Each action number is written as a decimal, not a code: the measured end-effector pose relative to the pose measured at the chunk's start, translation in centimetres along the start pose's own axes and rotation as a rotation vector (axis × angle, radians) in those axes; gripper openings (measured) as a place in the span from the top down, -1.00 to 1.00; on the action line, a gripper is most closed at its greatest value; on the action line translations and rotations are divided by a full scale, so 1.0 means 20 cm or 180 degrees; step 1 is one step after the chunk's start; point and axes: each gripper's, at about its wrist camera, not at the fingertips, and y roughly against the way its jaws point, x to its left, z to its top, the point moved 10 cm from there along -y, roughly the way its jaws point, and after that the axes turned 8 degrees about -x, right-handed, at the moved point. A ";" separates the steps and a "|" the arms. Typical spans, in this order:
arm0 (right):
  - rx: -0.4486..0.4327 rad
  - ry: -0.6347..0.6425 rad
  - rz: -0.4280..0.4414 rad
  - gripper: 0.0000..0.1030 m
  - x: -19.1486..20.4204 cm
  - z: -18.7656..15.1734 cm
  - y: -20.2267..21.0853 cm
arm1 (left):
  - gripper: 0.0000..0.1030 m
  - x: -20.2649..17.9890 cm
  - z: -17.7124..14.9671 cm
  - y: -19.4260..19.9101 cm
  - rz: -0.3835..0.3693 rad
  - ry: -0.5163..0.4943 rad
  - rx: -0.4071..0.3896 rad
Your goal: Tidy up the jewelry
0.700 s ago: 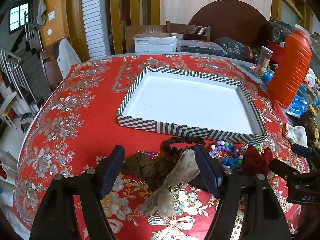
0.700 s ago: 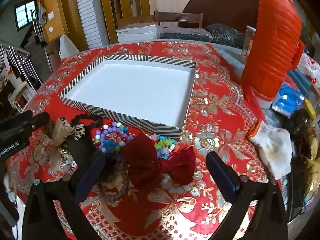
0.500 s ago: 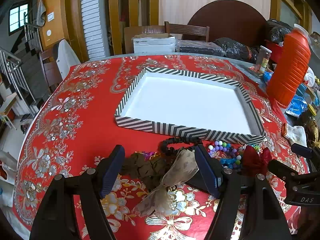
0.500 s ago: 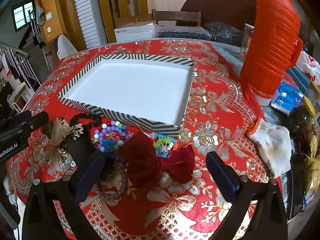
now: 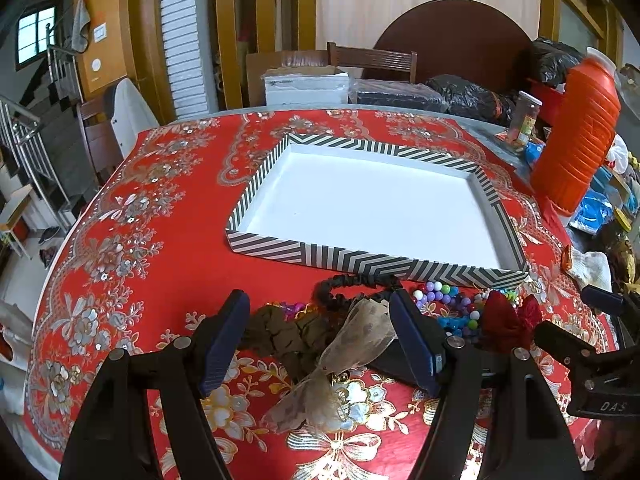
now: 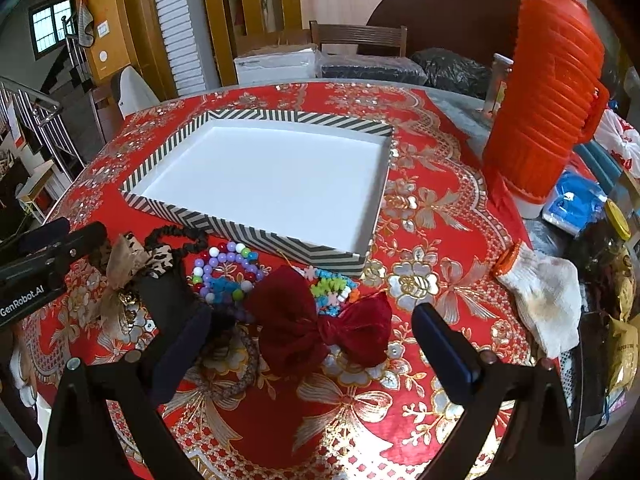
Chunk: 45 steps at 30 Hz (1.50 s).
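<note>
Left gripper [image 5: 320, 326] hangs low over the worktop [image 5: 132, 248] with jaws spread wide either side of a tan bow [image 5: 352, 340]; right gripper [image 6: 316, 344] likewise gapes around a red bow [image 6: 316, 328]; neither grips anything; bead bracelets [image 6: 224, 272] and a black scrunchie [image 5: 352, 286] lie just before the striped tray [image 5: 360, 261].

Both wrist views low, facing striped tray [image 5: 372, 262] [image 6: 256, 238], shared.
</note>
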 end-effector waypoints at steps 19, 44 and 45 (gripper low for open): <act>0.0099 -0.0002 0.0086 -0.89 0.04 -0.04 -0.01 | -0.35 -0.02 0.00 0.01 -0.0128 0.0206 -0.0095; 0.0193 -0.0025 0.0049 -0.72 0.03 -0.07 -0.05 | -0.35 -0.01 -0.05 -0.01 -0.0069 0.0119 0.0120; 0.0203 -0.0030 0.0049 -0.72 0.03 -0.07 -0.06 | -0.35 -0.01 -0.06 -0.01 -0.0068 0.0119 0.0119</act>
